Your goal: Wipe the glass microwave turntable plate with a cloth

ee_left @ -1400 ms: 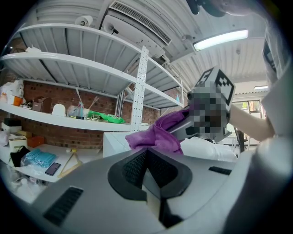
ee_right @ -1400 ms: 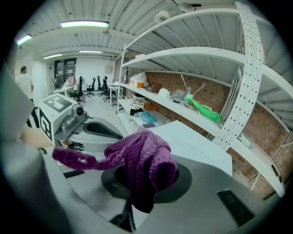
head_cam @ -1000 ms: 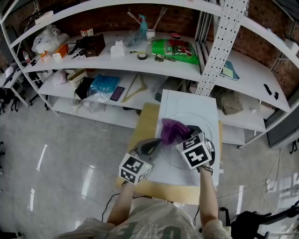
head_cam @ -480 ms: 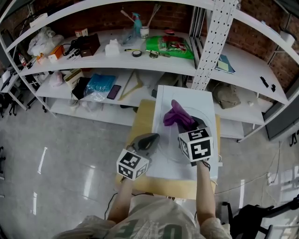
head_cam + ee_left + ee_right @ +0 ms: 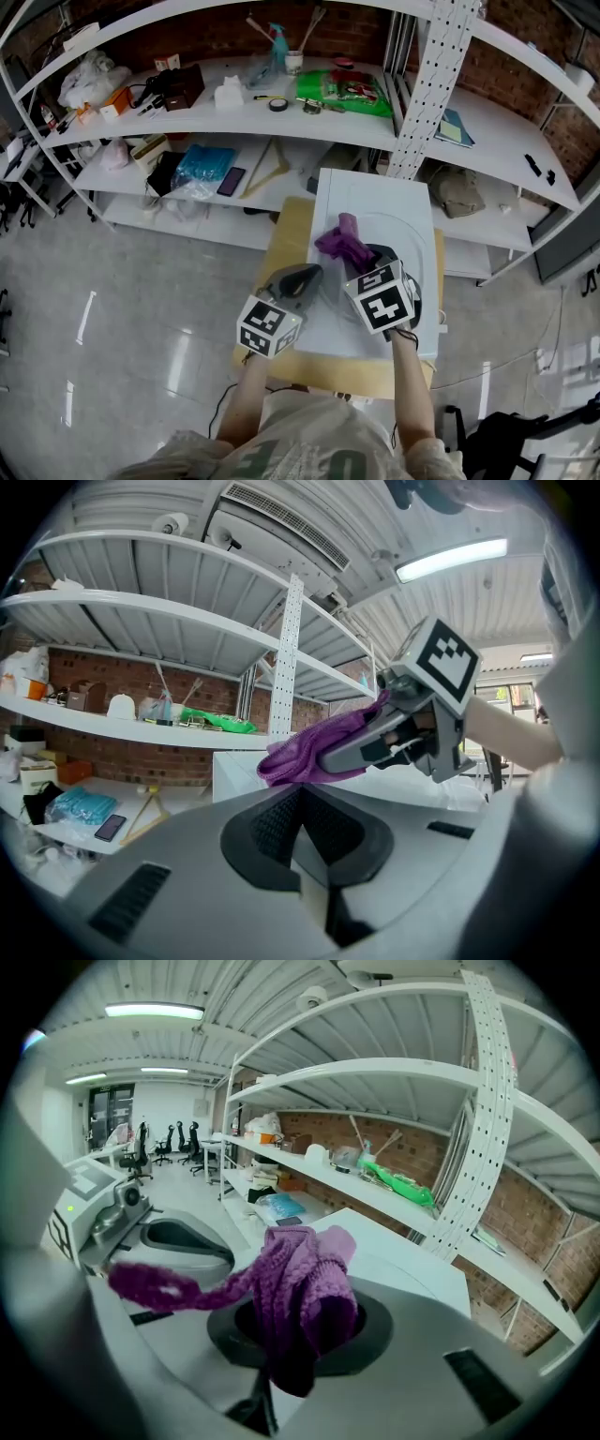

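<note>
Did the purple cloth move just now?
Yes. The purple knitted cloth, clamped by the right gripper, has slid back toward the person, away from the far edge of the white tabletop.

the cloth (image 5: 345,241) is a matt purple knit, nubbly, with a loose thready edge. the glass plate (image 5: 333,295) is clear and smooth, barely set off from the smooth white top (image 5: 375,192) beneath it. the left gripper (image 5: 305,274) and right gripper (image 5: 373,255) are matt grey plastic, and the pads (image 5: 277,822) inside the jaws are black and finely ribbed. the table (image 5: 286,234) is pale wood, the floor (image 5: 131,309) glossy with streaks of reflected light, the back wall (image 5: 187,37) rough red brick, the shelves (image 5: 356,131) white-painted metal.
</note>
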The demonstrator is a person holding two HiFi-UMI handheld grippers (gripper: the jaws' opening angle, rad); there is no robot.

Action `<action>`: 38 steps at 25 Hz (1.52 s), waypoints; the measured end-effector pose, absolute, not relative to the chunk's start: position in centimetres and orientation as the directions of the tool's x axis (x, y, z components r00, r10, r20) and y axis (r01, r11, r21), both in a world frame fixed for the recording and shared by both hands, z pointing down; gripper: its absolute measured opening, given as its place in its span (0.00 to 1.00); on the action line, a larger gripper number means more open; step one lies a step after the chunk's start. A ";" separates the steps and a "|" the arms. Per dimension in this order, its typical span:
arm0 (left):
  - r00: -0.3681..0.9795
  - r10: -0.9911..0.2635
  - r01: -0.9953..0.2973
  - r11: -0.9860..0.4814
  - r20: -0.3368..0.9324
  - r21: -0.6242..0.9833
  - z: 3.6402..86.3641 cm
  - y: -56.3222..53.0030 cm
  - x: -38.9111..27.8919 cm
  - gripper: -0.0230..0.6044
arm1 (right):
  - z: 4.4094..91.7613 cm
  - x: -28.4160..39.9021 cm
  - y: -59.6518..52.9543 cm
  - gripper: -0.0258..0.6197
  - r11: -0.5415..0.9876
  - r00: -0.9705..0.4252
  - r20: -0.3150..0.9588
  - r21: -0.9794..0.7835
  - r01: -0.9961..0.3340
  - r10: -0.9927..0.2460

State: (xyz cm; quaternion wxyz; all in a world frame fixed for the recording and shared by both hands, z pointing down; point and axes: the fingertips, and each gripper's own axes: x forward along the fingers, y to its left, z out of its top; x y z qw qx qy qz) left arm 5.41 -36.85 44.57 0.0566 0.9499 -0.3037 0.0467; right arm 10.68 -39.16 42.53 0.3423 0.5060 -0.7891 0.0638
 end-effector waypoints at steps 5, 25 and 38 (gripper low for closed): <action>0.805 -0.581 -0.592 -0.802 0.123 0.081 44.6 -37.0 5.2 0.04 | 42.7 9.9 -37.3 0.12 0.530 -0.279 0.623 0.262 -0.806 -0.731; 0.782 -0.609 -0.620 -0.781 0.130 0.072 44.6 -37.1 4.7 0.04 | 43.0 7.1 -26.6 0.12 0.616 -0.363 0.642 0.219 -0.757 -0.675; 0.778 -0.614 -0.626 -0.776 0.132 0.077 44.9 -36.9 4.8 0.04 | 38.5 12.8 -34.3 0.12 0.434 -0.253 0.512 0.271 -0.859 -0.821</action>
